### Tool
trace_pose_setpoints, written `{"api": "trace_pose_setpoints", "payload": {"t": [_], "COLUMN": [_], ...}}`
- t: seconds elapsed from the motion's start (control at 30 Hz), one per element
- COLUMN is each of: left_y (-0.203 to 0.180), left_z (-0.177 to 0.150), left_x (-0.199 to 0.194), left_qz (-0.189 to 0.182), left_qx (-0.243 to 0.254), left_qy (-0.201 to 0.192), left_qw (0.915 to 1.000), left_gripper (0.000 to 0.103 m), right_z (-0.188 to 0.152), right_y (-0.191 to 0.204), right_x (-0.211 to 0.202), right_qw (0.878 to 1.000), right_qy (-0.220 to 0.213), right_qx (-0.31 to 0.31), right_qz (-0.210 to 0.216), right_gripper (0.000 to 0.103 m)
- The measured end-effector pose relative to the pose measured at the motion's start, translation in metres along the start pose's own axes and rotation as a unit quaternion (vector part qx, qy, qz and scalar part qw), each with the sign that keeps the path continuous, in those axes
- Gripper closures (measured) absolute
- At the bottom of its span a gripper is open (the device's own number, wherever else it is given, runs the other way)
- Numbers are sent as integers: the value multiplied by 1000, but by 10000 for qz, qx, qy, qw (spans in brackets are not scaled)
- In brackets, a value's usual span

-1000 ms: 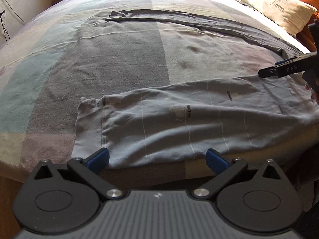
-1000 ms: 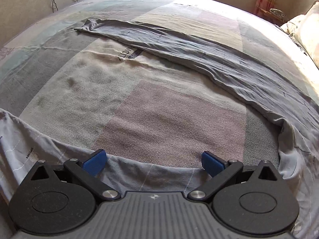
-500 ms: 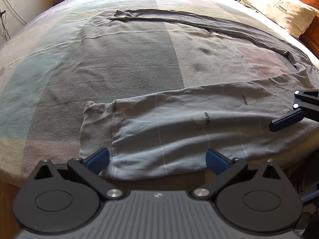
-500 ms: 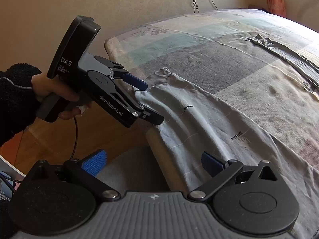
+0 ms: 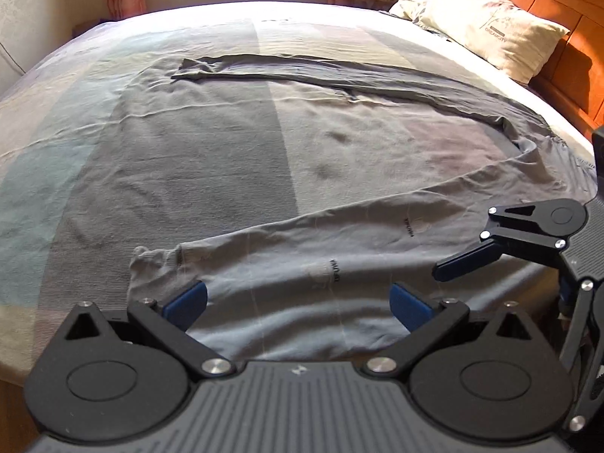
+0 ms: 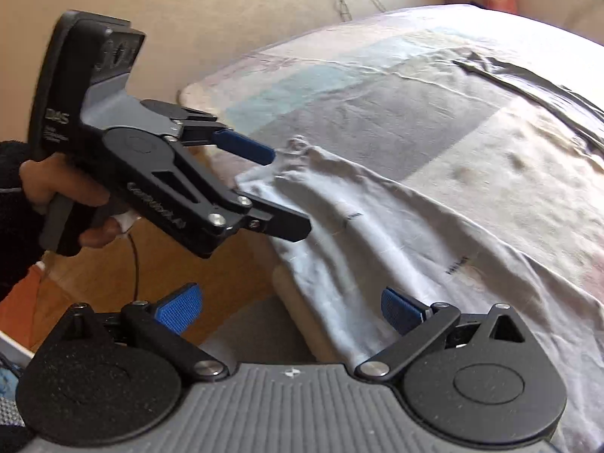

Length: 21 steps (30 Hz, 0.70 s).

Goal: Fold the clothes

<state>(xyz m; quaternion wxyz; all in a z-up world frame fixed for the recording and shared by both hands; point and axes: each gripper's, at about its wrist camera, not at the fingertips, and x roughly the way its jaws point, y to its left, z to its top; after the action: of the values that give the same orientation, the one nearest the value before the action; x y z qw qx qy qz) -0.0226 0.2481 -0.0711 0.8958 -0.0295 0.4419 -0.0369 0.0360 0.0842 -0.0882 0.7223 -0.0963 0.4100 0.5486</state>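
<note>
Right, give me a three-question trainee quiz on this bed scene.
1. True or false: the left tongs are shut on the grey trousers.
2. What lies by the headboard? A) pillow B) towel C) basket
3. Fill in: the tongs nearer the trouser cuff are the ___ ones, not the right tongs.

Key: 1 false, they are open; 2 A; 3 left.
</note>
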Motion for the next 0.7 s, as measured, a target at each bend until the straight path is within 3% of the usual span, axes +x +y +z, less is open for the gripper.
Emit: {"api": "trace_pose_setpoints", "payload": {"t": [0.2, 0.27, 0.33, 0.57, 0.7], "left_y": [-3, 0, -2, -29, -39], "left_z": [-26, -20, -11, -2, -17], "left_x": [7, -1, -8, 28, 23], "left_qz": [38, 86, -1, -384, -24], "left_qx": [-95, -266, -176, 25, 253], "left_qy": [494, 570, 345, 361, 463], "left_qw": [9987, 9980, 9993, 9986, 9986], "left_gripper": [1, 1, 1, 1, 1], "right_z": [-17, -17, -18, -64, -100], "right_y": [-10, -10, -12, -65, -83], "right_x": [-7, -18, -36, -114, -133], "right_qw": [9925, 9955, 9971, 9831, 9712], "right_qy": [168, 121, -38, -436, -381], "right_qx": [892, 744, 706, 1664, 2126], "right_qz": [815, 577, 271, -623, -1007], "right_gripper": [0, 0, 0, 0, 0]}}
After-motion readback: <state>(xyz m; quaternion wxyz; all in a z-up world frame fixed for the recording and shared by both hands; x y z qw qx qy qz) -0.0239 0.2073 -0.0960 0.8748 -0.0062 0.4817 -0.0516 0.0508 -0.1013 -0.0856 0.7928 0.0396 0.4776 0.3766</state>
